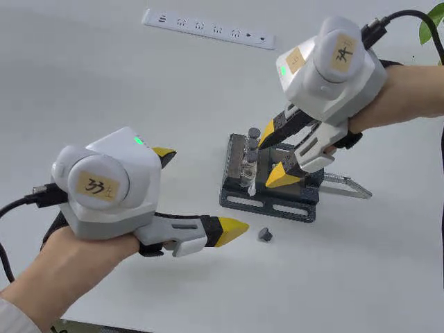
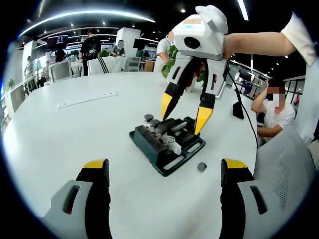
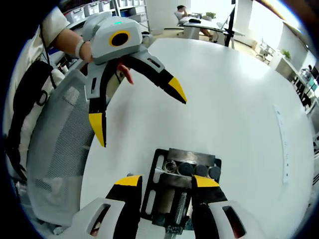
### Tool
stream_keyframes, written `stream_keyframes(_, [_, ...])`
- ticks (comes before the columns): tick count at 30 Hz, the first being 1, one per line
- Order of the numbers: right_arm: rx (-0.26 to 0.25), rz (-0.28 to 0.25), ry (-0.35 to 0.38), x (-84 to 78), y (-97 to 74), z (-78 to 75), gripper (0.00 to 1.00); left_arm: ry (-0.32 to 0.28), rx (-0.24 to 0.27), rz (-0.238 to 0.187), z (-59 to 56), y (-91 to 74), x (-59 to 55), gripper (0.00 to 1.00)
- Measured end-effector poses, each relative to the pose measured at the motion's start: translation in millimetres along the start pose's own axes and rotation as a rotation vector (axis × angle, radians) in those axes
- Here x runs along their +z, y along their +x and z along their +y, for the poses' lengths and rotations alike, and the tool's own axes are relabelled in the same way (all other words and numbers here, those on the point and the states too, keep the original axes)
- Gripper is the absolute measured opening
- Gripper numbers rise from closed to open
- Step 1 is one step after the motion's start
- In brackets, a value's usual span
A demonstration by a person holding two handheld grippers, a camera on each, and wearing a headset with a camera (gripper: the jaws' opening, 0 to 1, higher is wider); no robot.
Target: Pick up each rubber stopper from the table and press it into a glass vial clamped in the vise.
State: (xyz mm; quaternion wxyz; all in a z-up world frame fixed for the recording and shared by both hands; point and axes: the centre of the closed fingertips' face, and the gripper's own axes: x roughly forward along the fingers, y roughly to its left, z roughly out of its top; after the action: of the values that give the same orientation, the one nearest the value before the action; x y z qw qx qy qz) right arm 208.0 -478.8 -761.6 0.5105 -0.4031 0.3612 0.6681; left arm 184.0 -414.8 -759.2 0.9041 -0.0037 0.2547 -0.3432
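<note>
A black vise sits mid-table and clamps a row of glass vials. Several carry dark stoppers; the near one looks uncapped. One loose grey rubber stopper lies on the table just in front of the vise, also in the left gripper view. My right gripper hovers open over the vise, its tips straddling the vials, nothing held. It is also in the left gripper view. My left gripper is open and empty, left of the vise, its lower tip pointing toward the loose stopper.
A white power strip lies at the far side of the table. The vise's metal handle sticks out to the right. A mesh chair stands by the table edge. People sit at other desks in the background.
</note>
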Motion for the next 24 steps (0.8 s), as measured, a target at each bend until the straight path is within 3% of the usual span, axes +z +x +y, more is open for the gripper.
stream_keyframes(13, [-0.028,-0.073,0.019,-8.0,-3.9,19.3,0.59,0.031,-0.011,0.013,-5.5,-5.3,4.8,0.92])
stream_keyframes(24, [-0.049,-0.107,0.087,-19.1,-2.7,34.6,0.57,0.044,-0.023,0.016,-10.7,-8.9,5.7,0.92])
